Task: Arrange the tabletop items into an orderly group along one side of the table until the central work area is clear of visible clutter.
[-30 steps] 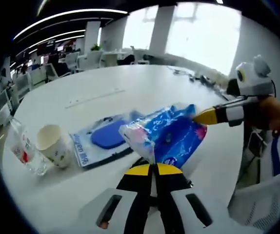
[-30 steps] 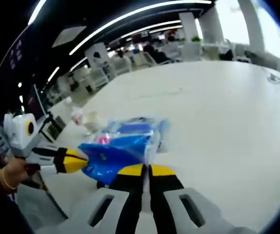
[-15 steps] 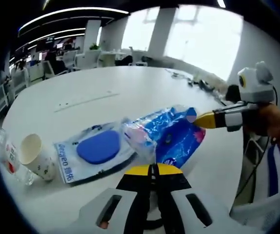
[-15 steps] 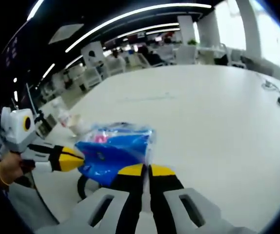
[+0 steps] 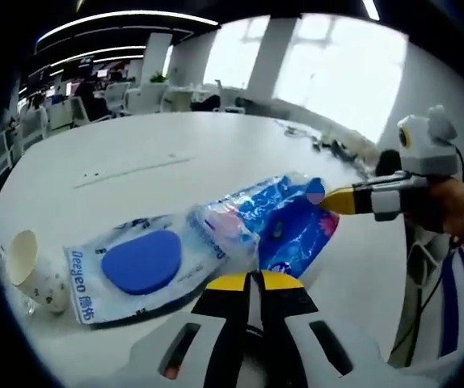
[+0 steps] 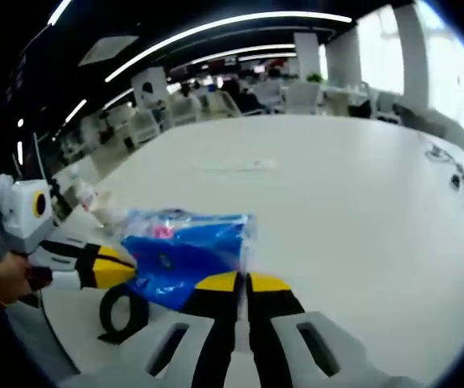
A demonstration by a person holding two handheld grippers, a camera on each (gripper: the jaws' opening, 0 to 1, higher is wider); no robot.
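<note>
A blue plastic tissue pack (image 5: 284, 222) is held between both grippers. My left gripper (image 5: 248, 280) is shut on its pale near end. My right gripper (image 5: 339, 198) comes in from the right, its yellow tip shut on the pack's far corner. In the right gripper view the same pack (image 6: 187, 250) lies just ahead of my right gripper (image 6: 244, 280), and the left gripper (image 6: 111, 267) pinches it from the left. On the white table (image 5: 175, 153) beside the pack lies a flat packet holding a blue oval pad (image 5: 139, 263).
A paper cup (image 5: 30, 265) lies tipped at the table's left edge. A black ring (image 6: 123, 311) rests on the table under the pack. Cables (image 5: 329, 145) lie at the table's far right side. Office desks and chairs stand beyond the table.
Both grippers stay shut on the pack. The left gripper view has swung right, so cup and packet sit further left. The black ring has come into the right gripper view.
</note>
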